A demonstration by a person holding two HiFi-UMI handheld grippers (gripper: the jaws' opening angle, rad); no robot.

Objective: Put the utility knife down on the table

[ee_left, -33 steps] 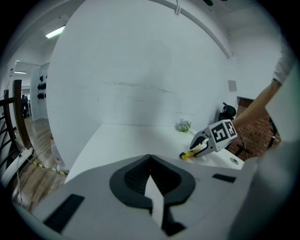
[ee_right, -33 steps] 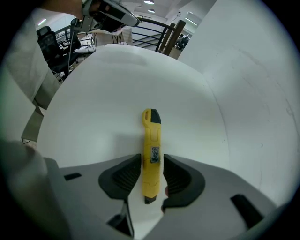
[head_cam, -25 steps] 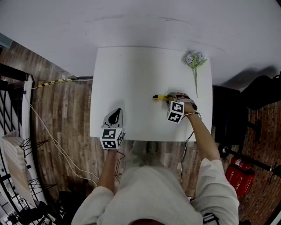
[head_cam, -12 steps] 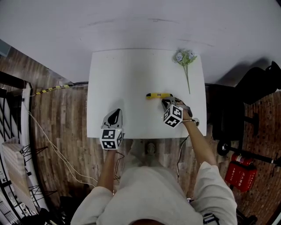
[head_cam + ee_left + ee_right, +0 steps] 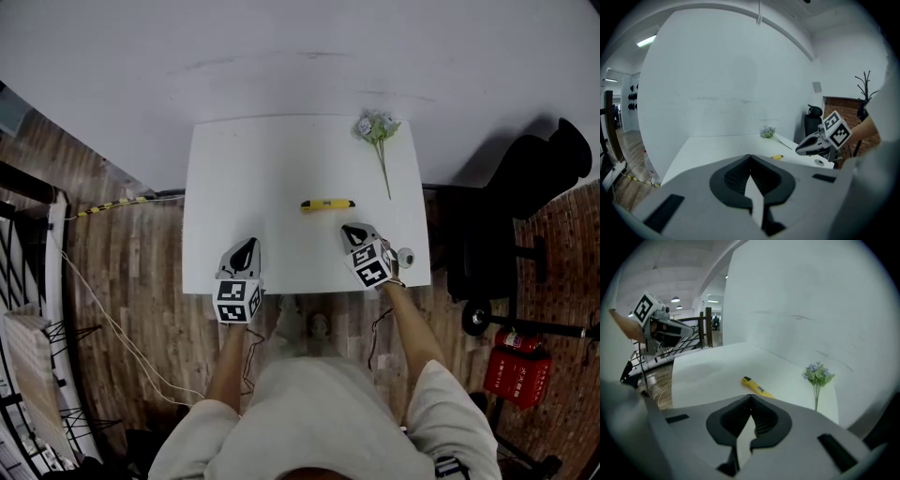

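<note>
White bench (image 5: 262, 169), mostly bare. Left gripper (image 5: 247, 246) hangs over the near edge, left of middle; jaws pressed together, nothing between them. Right gripper (image 5: 352, 231) sits over the near right part of the bench, jaws likewise pressed together and empty, tips aimed toward the knife but clearly apart from it. Flower sprig (image 5: 375, 131) lies at the far right corner, stem running toward the near edge. Yellow utility knife (image 5: 327, 203) lies flat on the bench, right of centre, roughly midway between far and near edges, lengthwise along the bench, touched by neither gripper. Judgement: the putting-down looks done, with the knife resting free. Nothing appears left but to clear the grippers off the bench.
</note>
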